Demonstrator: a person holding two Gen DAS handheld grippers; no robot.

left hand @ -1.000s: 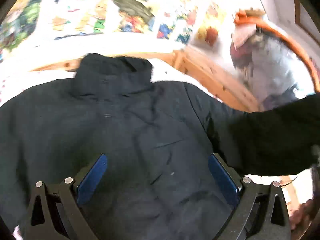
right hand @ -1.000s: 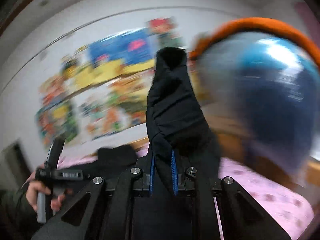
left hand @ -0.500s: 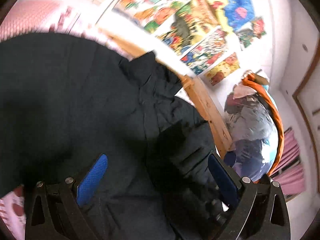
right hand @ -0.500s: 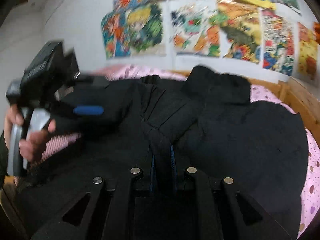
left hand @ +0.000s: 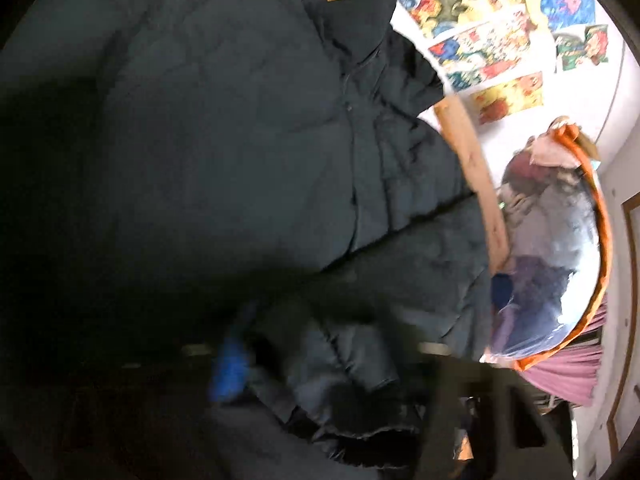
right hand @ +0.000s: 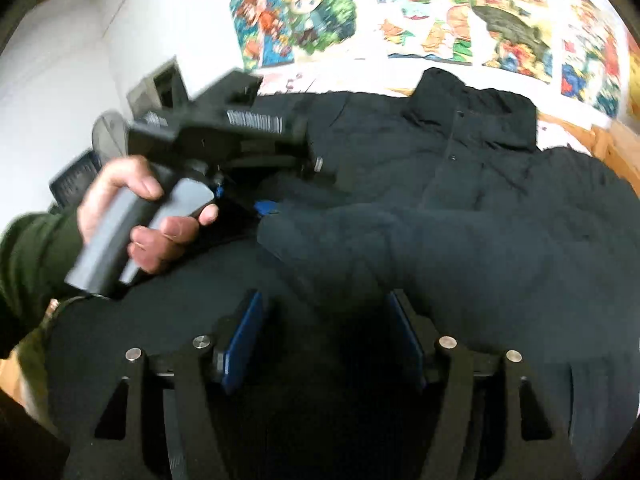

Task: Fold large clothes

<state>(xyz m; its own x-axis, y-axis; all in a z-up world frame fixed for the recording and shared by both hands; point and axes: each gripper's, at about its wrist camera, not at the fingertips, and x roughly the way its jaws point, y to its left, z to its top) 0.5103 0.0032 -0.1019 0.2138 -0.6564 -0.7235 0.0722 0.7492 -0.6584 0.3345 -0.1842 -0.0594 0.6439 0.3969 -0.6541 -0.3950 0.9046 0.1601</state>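
Observation:
A large black padded jacket [right hand: 460, 200] lies spread on the bed, collar [right hand: 476, 116] toward the wall. One sleeve [right hand: 400, 240] lies folded across the jacket's body. My right gripper [right hand: 326, 336] is open and empty just above the jacket's lower part. My left gripper [right hand: 268, 206], held in a hand at the left of the right wrist view, is at the sleeve's cuff end. In the blurred left wrist view the jacket [left hand: 240, 140] fills the frame and the cuff [left hand: 340, 384] bunches next to a blue pad [left hand: 230, 364]; whether the jaws are closed on it is unclear.
A wooden bed frame [left hand: 476, 176] runs along the jacket's right side. An orange-rimmed basket of clothes [left hand: 560, 248] stands beyond it. Colourful posters [right hand: 440, 12] cover the wall behind the bed. Pink curtain [left hand: 568, 368] at the far right.
My right gripper carried the sleeve down across the jacket, then opened and let it go. My left gripper moved in to the cuff end of the sleeve.

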